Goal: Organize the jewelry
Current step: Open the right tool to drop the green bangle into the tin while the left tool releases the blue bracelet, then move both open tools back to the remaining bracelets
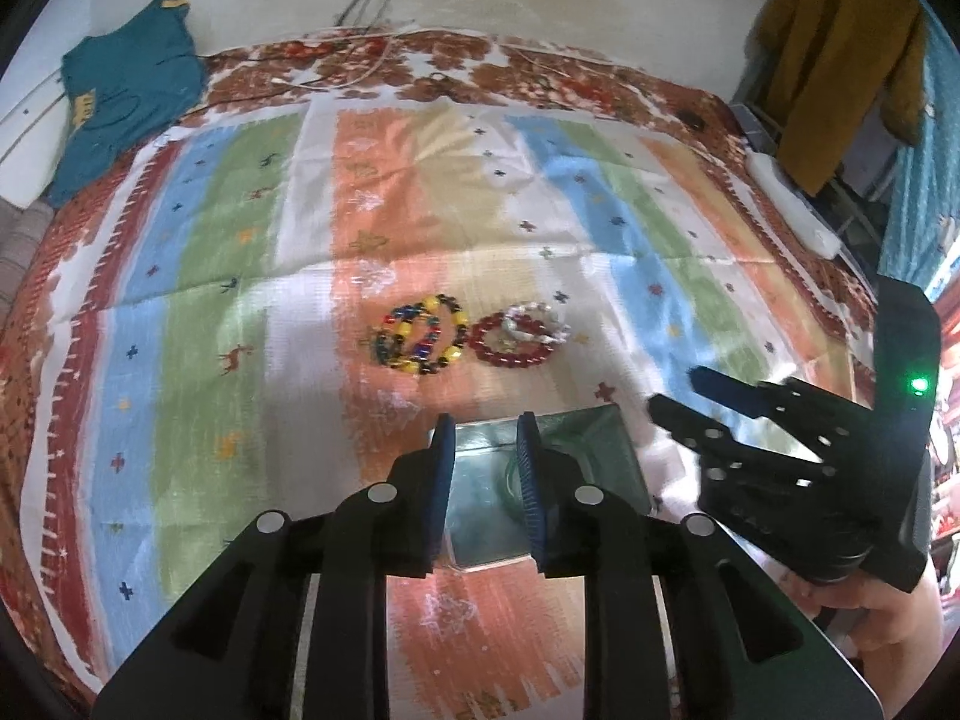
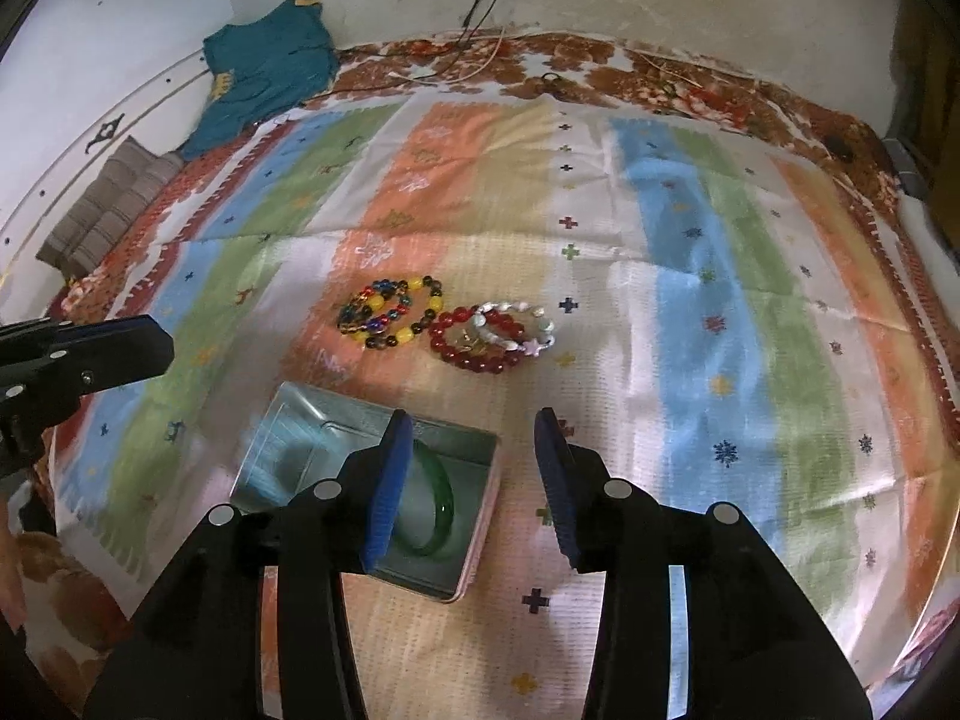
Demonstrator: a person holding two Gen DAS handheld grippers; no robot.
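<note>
Four beaded bracelets lie flat in a row on a striped bedspread (image 2: 690,252): a yellow-and-dark bracelet (image 2: 414,312) overlapping a multicolored one (image 2: 366,309), and beside them a red bracelet (image 2: 480,339) under a white one (image 2: 522,324). Nearer, one open metal tin (image 2: 288,438) holds a single green bangle (image 2: 441,504), lying flat. The left gripper (image 1: 485,438) hovers above the tin, fingers narrowly parted and empty; the right gripper (image 2: 474,438) hangs beside it, fingers wide, holding nothing.

A shiny metal tin (image 2: 480,516) holds a glossy green bangle (image 2: 441,501), glossy beads (image 2: 390,312) lie on matt woven cloth (image 2: 690,300), and the grippers (image 2: 474,480) are matt black plastic with ribbed blue pads (image 2: 387,498).
</note>
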